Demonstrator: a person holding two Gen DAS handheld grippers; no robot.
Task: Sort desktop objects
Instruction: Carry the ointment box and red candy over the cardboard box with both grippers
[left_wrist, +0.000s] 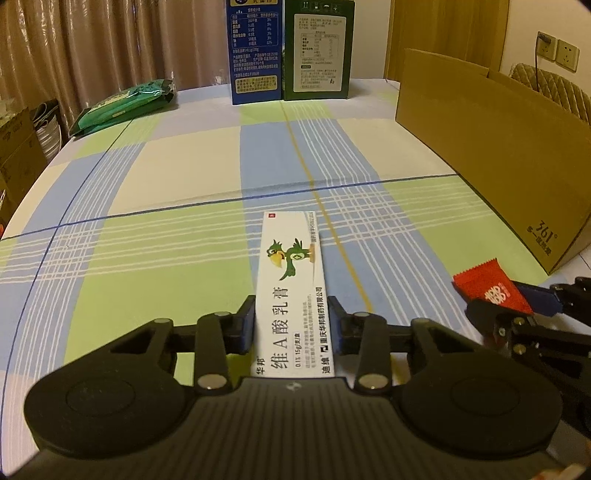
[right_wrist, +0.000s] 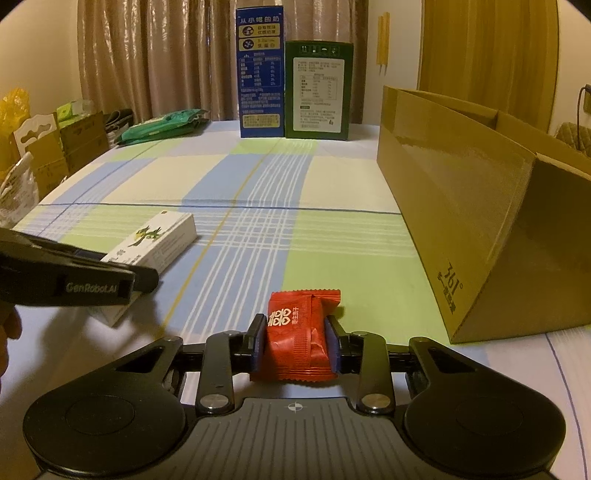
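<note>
The left gripper (left_wrist: 291, 325) is closed on a long white ointment box (left_wrist: 291, 280) with a green bird printed on it — the blue pads press its two long sides near the close end, and the rest of the box reaches forward over the checked cloth of the worktop (left_wrist: 166, 177). From the right wrist view the same box (right_wrist: 159, 236) shows at the left, low over the cloth or on it, I cannot tell which, with the left gripper's black finger across it.

The right gripper (right_wrist: 295, 343) holds a red candy packet (right_wrist: 299, 332) between its pads, which squeeze the wrapper's sides just above the cloth. In the left view that packet (left_wrist: 487, 288) sits at the right edge, near the box.

A tall open cardboard box (right_wrist: 480, 206) stands to the right of both grippers, near the packet. At the far edge of the worktop a blue carton (right_wrist: 260, 74) and a dark green carton (right_wrist: 319, 90) stand upright side by side — a green packet (right_wrist: 162, 125) lies to their left.
</note>
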